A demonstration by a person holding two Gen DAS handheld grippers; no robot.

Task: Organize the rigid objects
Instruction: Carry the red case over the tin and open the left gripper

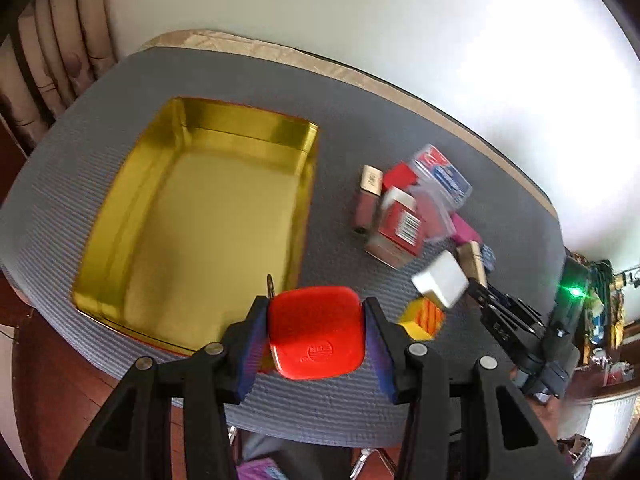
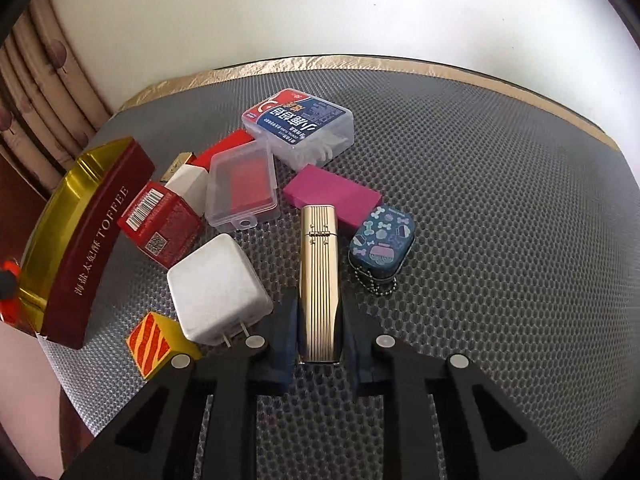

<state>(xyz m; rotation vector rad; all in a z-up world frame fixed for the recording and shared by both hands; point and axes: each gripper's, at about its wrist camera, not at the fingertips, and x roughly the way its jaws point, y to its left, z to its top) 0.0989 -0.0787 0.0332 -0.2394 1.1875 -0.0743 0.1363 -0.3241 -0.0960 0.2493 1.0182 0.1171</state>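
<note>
The right gripper (image 2: 320, 344) pinches the near end of a gold lighter (image 2: 319, 280), its blue pads pressed on the two narrow sides. The lighter lies flat on the grey mat (image 2: 500, 200) and points away toward the far side, so a grip low on its end looks chosen to lift it lengthwise without nudging its neighbours. Just right of it sits a small blue tin (image 2: 382, 240) with a ball chain; just beyond, a pink box (image 2: 332, 194). To the left is a white charger (image 2: 216, 288), prongs facing near, touching a yellow-and-orange cube (image 2: 154, 346). Farther off, a clear case (image 2: 242, 190), a red carton (image 2: 164, 224) and a labelled plastic box (image 2: 298, 128) lie heaped together, some overlapping.

The left gripper (image 1: 316, 332) clamps a flat red piece (image 1: 316, 330) across its width, pads on its two side edges, and holds it in the air over the near right corner of the gold tin (image 1: 192, 216). That tin is open and looks empty, well placed at the left as the bin for the loose things. I judge the red piece is headed in first, with the lighter to follow. The pile at the right still waits, and its leaning boxes could slide if bumped.
</note>
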